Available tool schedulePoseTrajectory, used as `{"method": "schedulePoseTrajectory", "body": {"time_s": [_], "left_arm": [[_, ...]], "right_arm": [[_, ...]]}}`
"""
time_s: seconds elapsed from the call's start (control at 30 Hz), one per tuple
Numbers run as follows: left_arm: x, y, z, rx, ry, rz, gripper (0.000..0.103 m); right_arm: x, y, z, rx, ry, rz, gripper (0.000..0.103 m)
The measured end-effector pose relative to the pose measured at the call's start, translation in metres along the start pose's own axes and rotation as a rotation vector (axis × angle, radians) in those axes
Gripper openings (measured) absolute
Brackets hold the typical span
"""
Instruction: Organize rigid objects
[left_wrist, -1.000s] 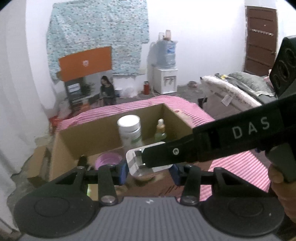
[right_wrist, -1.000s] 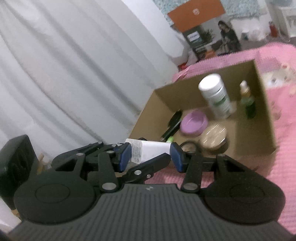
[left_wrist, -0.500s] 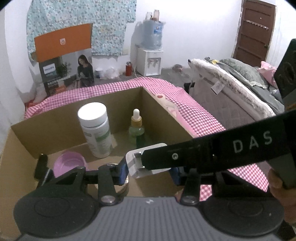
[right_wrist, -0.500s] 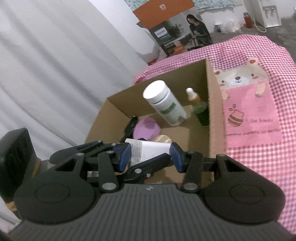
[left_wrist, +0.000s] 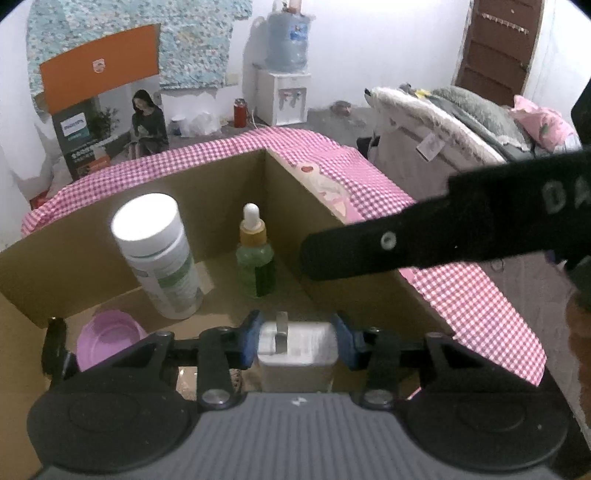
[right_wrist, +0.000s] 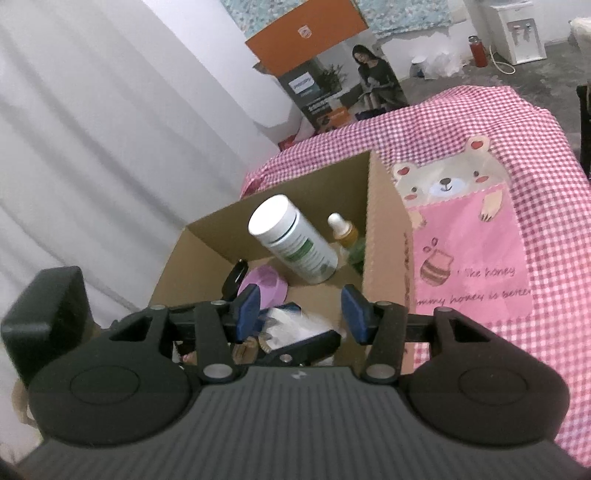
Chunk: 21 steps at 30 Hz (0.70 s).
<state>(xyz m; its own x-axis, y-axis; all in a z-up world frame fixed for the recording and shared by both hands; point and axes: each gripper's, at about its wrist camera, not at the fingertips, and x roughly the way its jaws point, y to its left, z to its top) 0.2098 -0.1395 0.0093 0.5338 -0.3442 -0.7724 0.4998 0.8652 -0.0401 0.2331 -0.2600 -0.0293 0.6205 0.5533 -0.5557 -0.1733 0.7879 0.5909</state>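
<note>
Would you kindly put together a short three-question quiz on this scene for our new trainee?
1. Multiple choice: what is between the fingers of the left gripper? A) a white plug adapter B) a spoon C) a cup
2. True or false: the white bottle stands upright inside the cardboard box.
3. Fill in: in the left wrist view, the green dropper bottle stands to the ___ of the white bottle.

Key: 1. A; the fingers have just been closing on it. 2. True. 3. right.
</note>
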Motion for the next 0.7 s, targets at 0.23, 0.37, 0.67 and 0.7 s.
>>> {"method": "schedulePoseTrajectory", "body": {"time_s": [0.23,0.37,0.67,0.7], "left_arm": [[0.007,-0.004,0.001,0.028,0.007,0.01,0.045],[-0.009,0.001,0.0,0.003,-0.041,0.017,0.069],[-0.081,0.03,-0.009,-0.122,-0.2,0.022,0.096],[-0.088,0.033,-0.011,-0.138,-0.213,0.028,0.097]], "right_arm": [[-0.001,-0.008,0.002,0.031,-0.018,0.024,0.049],[-0.01,-0.008,0.0,0.036,-0.056,0.04,0.052],[-0.048,-0.001,-0.009,0.063,-0.218,0.064,0.075],[-0.052,0.0,-0.01,0.066,-0.232,0.064,0.078]]}}
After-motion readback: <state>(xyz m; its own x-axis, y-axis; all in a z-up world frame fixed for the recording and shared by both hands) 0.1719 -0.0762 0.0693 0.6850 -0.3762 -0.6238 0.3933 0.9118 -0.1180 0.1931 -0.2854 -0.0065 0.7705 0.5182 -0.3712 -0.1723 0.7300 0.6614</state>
